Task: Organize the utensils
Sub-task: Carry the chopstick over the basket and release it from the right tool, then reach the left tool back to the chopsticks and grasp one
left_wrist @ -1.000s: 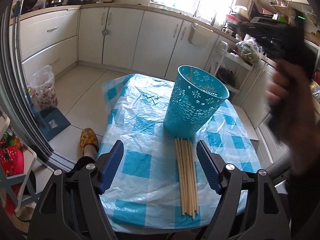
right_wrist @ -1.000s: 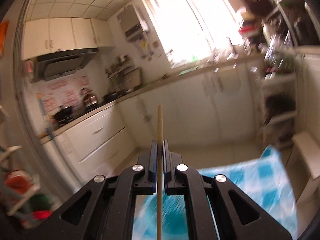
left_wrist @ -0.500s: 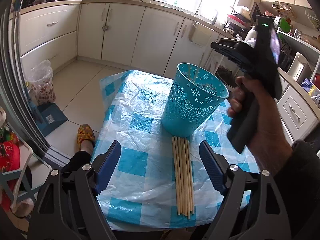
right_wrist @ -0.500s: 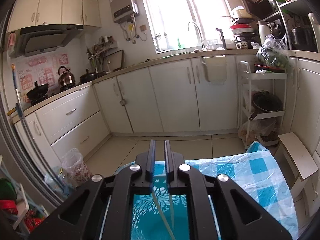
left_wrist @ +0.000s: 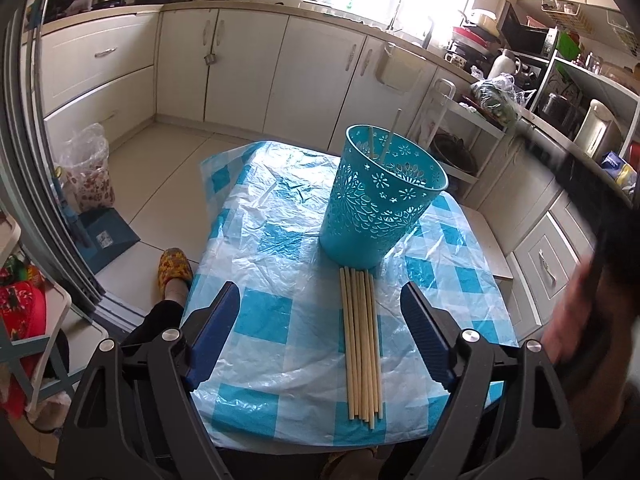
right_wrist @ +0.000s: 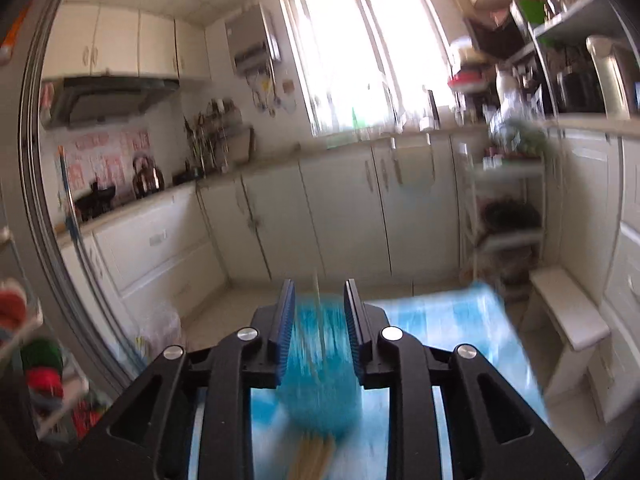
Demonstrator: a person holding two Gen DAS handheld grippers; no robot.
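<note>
Pale wooden chopsticks point(left_wrist: 362, 340) lie bundled on the checked tabletop point(left_wrist: 256, 312), long axis running straight away from the left gripper point(left_wrist: 320, 332) toward the blue basket point(left_wrist: 380, 204), far tips touching its base. That gripper's fingers point(left_wrist: 216, 320) stand wide apart and empty, straddling the bundle from above; two sticks already stand in the basket. The near tabletop edge sits just beyond the bundle's near ends.

In the blurred right wrist view, the right gripper point(right_wrist: 319, 332) is opening with nothing pressed between its fingers, basket and bundle ahead below; the left looks nearer.
</note>
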